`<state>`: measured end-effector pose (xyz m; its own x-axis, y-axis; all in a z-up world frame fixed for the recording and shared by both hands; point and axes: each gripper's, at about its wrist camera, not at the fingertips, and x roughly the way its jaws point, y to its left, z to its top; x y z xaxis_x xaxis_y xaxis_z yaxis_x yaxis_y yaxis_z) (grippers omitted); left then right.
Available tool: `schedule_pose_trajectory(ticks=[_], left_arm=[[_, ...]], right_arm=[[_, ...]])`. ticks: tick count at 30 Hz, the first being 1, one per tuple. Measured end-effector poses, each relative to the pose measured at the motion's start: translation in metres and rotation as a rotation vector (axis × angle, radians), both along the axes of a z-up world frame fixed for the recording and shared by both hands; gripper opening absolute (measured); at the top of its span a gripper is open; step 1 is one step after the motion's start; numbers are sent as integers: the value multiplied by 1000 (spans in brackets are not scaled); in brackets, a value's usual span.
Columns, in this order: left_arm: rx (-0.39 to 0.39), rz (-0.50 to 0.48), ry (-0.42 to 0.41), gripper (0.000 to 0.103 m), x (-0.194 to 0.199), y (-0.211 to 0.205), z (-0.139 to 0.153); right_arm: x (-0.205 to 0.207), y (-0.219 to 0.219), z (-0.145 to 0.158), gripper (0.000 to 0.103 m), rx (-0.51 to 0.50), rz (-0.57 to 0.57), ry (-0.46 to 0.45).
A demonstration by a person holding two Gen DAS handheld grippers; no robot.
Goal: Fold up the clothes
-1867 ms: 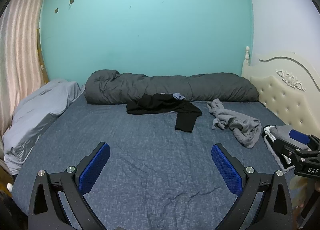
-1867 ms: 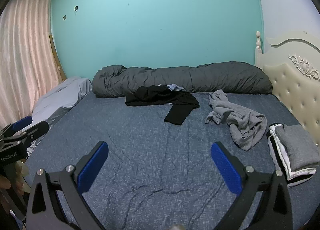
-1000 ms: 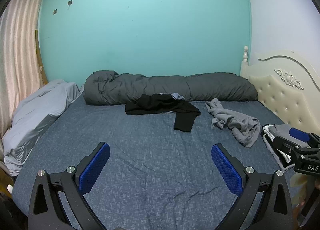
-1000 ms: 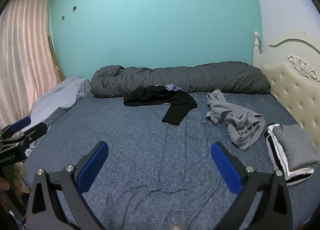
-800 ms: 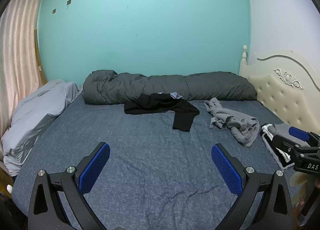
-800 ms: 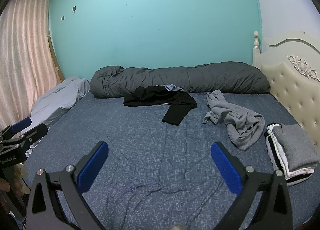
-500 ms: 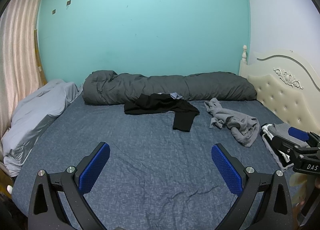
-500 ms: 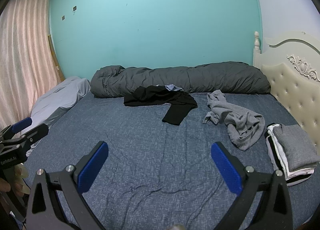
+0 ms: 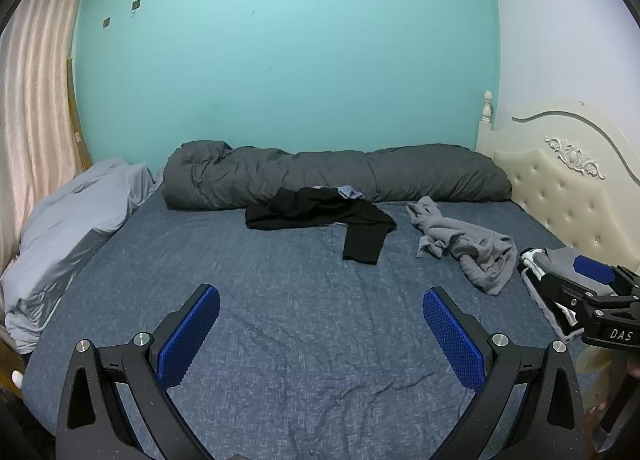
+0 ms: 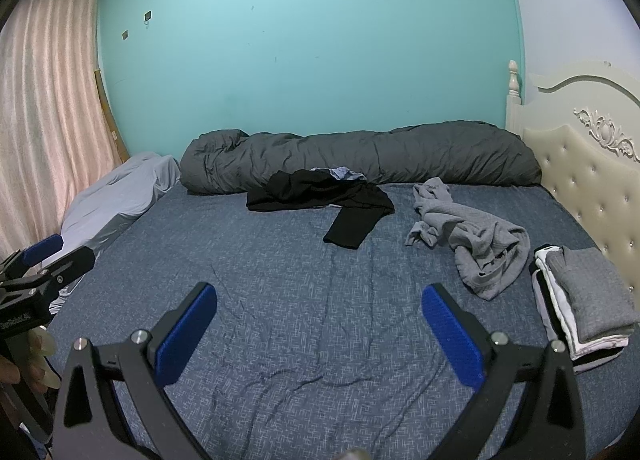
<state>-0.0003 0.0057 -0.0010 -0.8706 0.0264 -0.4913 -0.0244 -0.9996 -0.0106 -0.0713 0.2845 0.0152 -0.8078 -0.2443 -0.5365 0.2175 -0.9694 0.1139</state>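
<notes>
Change since earlier frames: almost nothing; I see both views drift only slightly, clothes unmoved.
Bed (image 9: 304, 324): blue sheet fills my view under both grippers.
Duvet (image 9: 336, 174): dark grey roll along the teal wall.
Black garment (image 9: 320, 212): crumpled ahead of left gripper (image 9: 320, 334), well apart; one leg or sleeve trails toward me.
Grey garment (image 10: 472, 248): crumpled ahead and right of right gripper (image 10: 320, 334), near the folded stack (image 10: 580, 300) beside the headboard (image 10: 592, 164).
Left gripper state: jaws spread wide, nothing between them.
Right gripper state: jaws spread wide, nothing between them.
Writing: "DAS" readable on the right gripper body in my left view; lettering on the left gripper body in my right view is too blurred.
</notes>
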Motion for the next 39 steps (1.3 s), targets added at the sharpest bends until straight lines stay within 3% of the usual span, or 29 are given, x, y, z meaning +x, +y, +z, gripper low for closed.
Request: schedule_pose_trajectory(ticks=[13,19,32,39], left_arm=[[11,-5,-2,103,-2,0,-1],[18,18,-5,103,-11,-5,-14],[16,77,-84,103,-78,-19,-114],[27,76,-127,103,-124,-14,-186]], right_arm=[[-1,0,2,103,3,-1,-1],[-14,5,-16,103,-11,15,-40],[-129,99,-156,103,-132,-140,-268],[-193,162,-207,103,-99,-257,-270]])
